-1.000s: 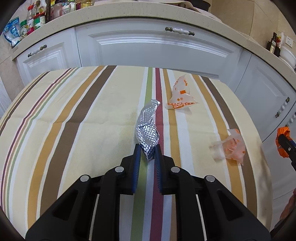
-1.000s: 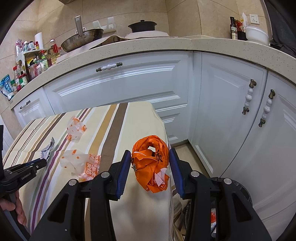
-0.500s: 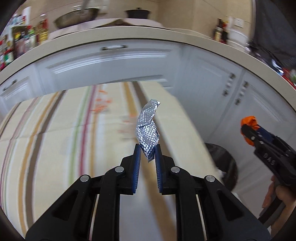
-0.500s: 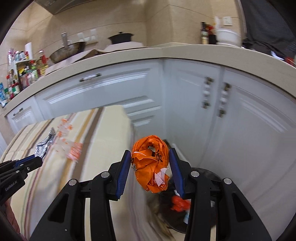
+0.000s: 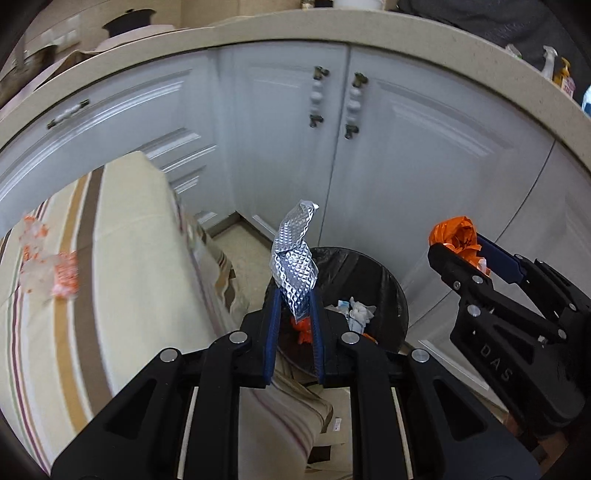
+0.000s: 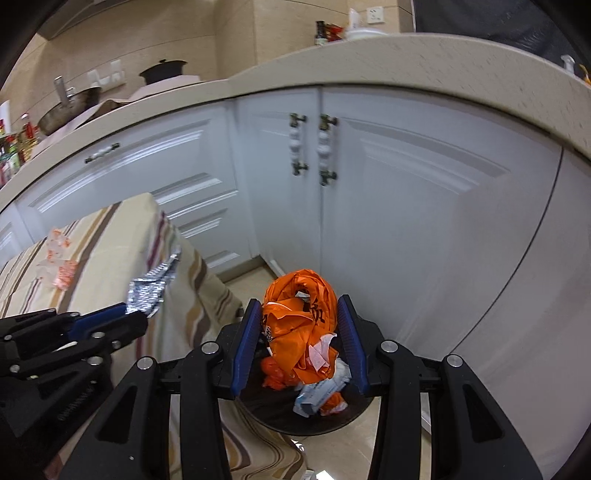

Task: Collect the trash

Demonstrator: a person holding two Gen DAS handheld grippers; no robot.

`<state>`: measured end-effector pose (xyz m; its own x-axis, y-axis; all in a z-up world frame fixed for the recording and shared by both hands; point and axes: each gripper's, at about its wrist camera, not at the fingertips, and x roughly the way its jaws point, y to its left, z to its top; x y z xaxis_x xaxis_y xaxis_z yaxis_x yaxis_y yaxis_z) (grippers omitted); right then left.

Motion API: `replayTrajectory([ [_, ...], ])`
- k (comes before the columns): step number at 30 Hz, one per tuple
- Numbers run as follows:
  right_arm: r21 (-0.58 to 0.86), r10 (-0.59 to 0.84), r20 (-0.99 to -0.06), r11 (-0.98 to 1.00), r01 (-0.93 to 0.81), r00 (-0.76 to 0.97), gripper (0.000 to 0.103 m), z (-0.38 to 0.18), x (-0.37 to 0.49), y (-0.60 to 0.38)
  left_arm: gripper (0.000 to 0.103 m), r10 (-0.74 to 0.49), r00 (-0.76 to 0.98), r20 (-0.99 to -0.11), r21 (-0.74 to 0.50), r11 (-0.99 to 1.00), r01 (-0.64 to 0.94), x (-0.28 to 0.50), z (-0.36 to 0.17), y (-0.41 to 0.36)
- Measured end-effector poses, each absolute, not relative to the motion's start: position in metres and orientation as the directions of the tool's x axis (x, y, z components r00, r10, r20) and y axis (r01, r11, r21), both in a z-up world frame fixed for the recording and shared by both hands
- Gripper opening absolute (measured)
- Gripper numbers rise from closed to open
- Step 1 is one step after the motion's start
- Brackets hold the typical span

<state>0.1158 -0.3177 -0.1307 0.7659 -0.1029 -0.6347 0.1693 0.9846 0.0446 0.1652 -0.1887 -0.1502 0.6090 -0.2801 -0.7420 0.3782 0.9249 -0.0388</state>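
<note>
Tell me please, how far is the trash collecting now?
Done: some trash already lies in the black bin. In hand: the left gripper holds a silver foil wrapper, the right gripper an orange plastic bag, both near the bin. Left: two orange-and-white wrappers remain on the striped tablecloth.

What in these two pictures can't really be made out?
- Bin depth: right view, hidden by orange bag and right gripper.
- Bin's near rim: left view, behind left gripper and foil wrapper.
- Wrappers on table: left view, motion-blurred.
- Bottle labels: right view, too small.
</note>
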Motion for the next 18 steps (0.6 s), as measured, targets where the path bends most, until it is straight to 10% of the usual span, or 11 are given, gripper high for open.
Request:
replayTrajectory([
  [10, 0.043, -0.147, -0.635, 0.974, 0.224, 0.759, 0.054, -0.159, 0.141, -0.346, 0.018, -0.23, 0.596, -0.77, 0.03, 0.919, 0.394, 0.204, -0.186, -0.245],
  [18, 0.052, -0.165, -0.649, 0.964, 0.26, 0.743, 0.055, -0.163, 0.144, -0.359, 0.049, -0.231, 0.595, -0.769, -0.004, 0.934, 0.357, 0.21, -0.186, -0.235],
])
